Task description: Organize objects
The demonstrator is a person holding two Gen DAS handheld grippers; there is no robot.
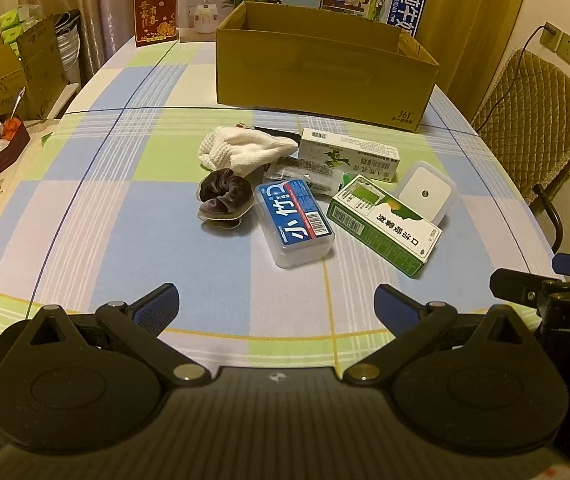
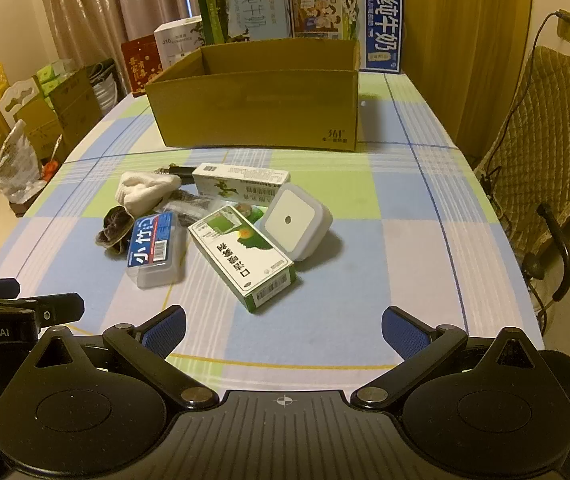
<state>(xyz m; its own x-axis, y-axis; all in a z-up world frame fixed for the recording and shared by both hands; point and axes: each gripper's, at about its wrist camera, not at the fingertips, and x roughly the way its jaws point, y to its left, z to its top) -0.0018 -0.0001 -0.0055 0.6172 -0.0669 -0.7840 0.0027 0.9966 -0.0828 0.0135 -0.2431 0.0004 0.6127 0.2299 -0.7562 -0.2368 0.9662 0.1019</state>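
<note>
Both grippers idle above the near table edge, left gripper point(image 1: 277, 304) and right gripper point(image 2: 283, 326) fingers spread wide holding nothing, clutter pile mid-table: scrunchie point(image 1: 225, 198), white sock point(image 1: 245, 152), blue-label case point(image 1: 295, 224), green box point(image 1: 383, 226), white square plug point(image 1: 425, 196), all short of the open cardboard box point(image 1: 325, 68).

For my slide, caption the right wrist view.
Open right gripper faces cluttered items before a cardboard box on a checked tablecloth.

Warm dim indoor light cast from overhead, soft shadows thrown under the box point(image 2: 257, 96), edges bent by fisheye, corners vignetted, slight softness throughout
</note>
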